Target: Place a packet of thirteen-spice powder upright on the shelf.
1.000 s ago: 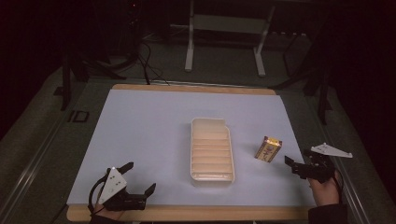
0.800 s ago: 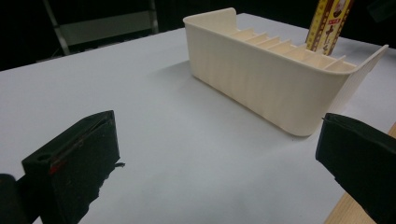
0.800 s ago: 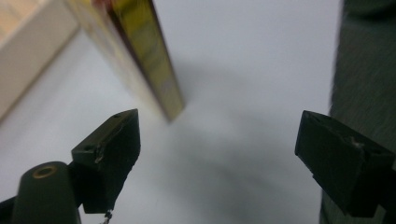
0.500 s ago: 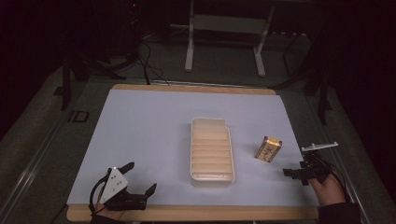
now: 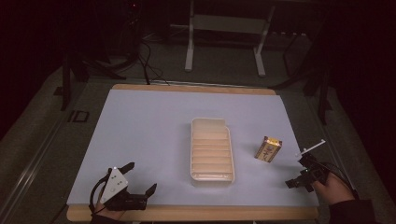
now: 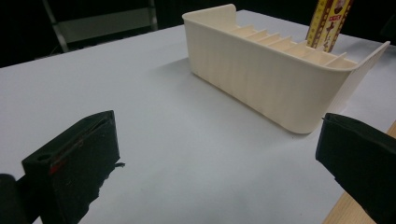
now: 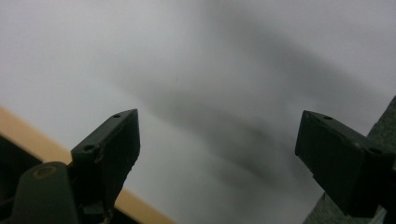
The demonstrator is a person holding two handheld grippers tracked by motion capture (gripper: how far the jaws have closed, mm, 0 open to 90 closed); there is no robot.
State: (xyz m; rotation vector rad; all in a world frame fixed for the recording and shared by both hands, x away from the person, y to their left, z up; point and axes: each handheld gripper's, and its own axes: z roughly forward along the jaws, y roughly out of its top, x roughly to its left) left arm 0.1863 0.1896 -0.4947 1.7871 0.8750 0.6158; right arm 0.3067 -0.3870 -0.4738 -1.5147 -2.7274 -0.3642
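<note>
My left gripper (image 5: 140, 179) and right gripper (image 5: 300, 173) wait with fingers released, empty, either side of the tray (image 5: 211, 150) on the counter (image 5: 140, 126). The box (image 5: 268, 149) stands just right of it; a careless reach could topple it.

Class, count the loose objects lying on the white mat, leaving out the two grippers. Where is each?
2. A cream ribbed tray lies at the mat's centre; a small yellow packet sits just to its right, apart from it.

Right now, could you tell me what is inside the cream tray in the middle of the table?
The cream tray holds nothing visible, just ribbed dividers. The left gripper view's near wall hides its floor. The yellow packet stands outside it.
</note>
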